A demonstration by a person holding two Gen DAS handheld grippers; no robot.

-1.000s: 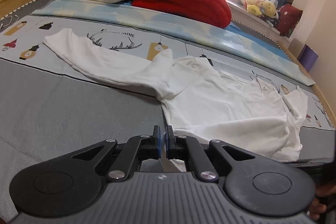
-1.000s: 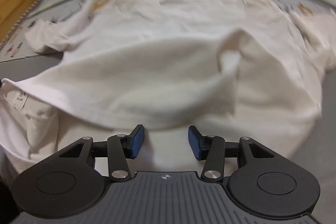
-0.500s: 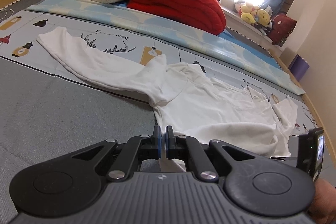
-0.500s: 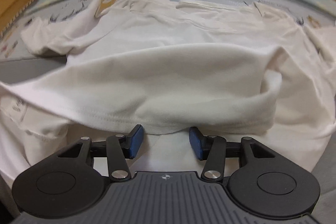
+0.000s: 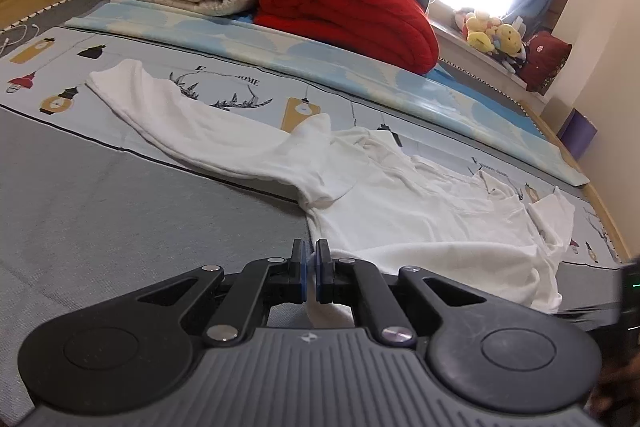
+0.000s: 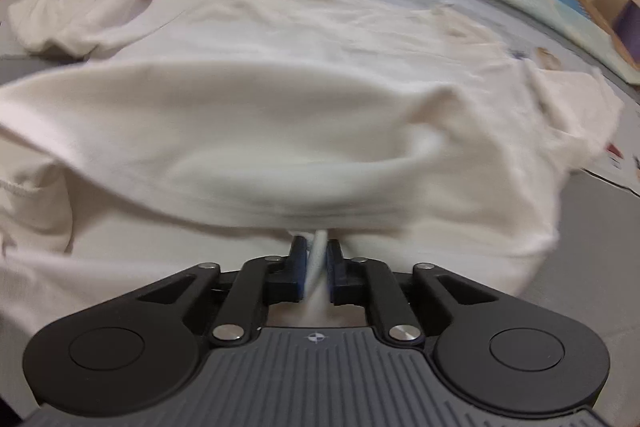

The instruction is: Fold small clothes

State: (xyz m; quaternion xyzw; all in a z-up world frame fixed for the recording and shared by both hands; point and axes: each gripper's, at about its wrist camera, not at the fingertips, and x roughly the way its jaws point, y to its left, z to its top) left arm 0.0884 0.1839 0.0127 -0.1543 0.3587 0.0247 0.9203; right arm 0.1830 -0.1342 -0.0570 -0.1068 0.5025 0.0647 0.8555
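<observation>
left gripper [image 5: 311, 275]: black linkage arms showing silver screws, blue pads
right gripper [image 6: 317, 273]: ribbed grey housing bearing small round emblem

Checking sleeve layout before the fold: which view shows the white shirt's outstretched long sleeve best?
Left wrist view: the long sleeve lies sharp and full length across the printed sheet. Right wrist view shows it blurred, bunched at the upper left edge.

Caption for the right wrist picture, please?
Right gripper pinching the near edge of a white shirt spread on a bed.
</observation>
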